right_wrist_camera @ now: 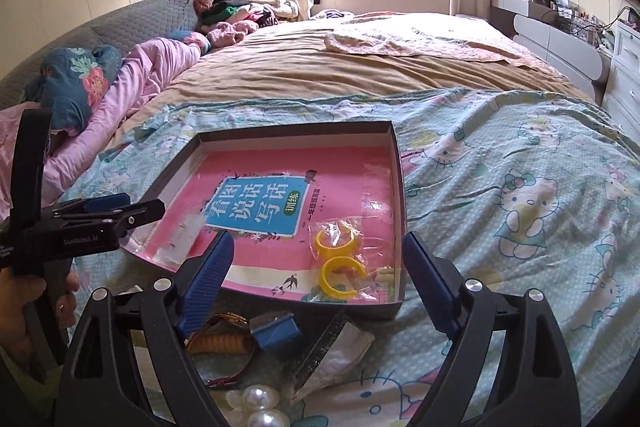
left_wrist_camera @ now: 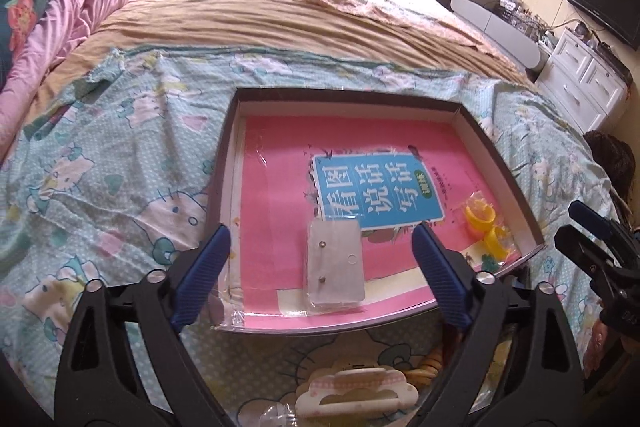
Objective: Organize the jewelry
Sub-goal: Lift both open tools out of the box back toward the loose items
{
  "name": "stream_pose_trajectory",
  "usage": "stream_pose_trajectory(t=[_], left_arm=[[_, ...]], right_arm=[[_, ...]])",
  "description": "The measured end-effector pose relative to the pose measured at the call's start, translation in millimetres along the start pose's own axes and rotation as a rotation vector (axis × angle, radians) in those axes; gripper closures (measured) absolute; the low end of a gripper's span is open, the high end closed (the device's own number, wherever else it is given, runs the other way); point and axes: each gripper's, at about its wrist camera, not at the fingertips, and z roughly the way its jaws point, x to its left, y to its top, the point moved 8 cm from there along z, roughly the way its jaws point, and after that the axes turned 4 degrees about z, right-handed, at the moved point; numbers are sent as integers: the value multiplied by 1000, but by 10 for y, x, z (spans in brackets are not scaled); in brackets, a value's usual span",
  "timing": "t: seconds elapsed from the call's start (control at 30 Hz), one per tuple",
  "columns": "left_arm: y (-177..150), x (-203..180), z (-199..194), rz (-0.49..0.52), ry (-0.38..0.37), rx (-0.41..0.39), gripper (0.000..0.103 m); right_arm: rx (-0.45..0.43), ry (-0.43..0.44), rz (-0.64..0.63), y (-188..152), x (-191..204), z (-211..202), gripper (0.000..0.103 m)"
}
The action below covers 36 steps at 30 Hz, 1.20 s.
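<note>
Jewelry is split between two places. In the shallow box (left_wrist_camera: 500, 163) on the bed: a clear packet with two small studs on a card (left_wrist_camera: 335, 267), near the front left, and a clear bag holding two yellow open rings (right_wrist_camera: 339, 259), front right. Both lie flat on the pink book cover (right_wrist_camera: 280, 163) lining the box floor.

Not yet sorted, on the sheet (right_wrist_camera: 520, 187) in front of the box: a pink-and-white hair clip (left_wrist_camera: 356, 393), a watch with a woven band (right_wrist_camera: 224, 341), a blue block (right_wrist_camera: 276, 335), a glittery strip on a white card (right_wrist_camera: 332, 359), and a pearl piece (right_wrist_camera: 256, 405) at the lower edge.

Left tool (left_wrist_camera: 320, 275): jaws spread wide, nothing between the pads; stud packet lies below the gap. Right tool (right_wrist_camera: 316, 287): jaws spread wide, empty, ring bag below the gap.

Handling, judged: all items light. Packets are slick film, likely to slide or crumple; pinch an edge or corner, not the flat face. Pearls round and slippery, likely to squirt out. Take the watch across its band, and the clip across its narrow width. The soft bed gives under pressure, so low approaches may snag the sheet.
</note>
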Motion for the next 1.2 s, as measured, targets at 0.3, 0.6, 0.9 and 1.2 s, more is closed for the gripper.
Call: stream_pose_trajectory(t=[0.3,0.6,0.9,1.2], left_arm=[[136,80,-424,5,56,-62,10],[79,42,-758,7,41,-103,10],[0,40,-966,10,44,-126,10],[-176,62,-1035,4,33,-120,10]], right_arm=[[-55,23,-23,65,103,-318,13],[-91,40,-33,85,183,-562,13],[-109,37,-43,49,197,-795,11],[-90,40,-74,-100,238,-875,11]])
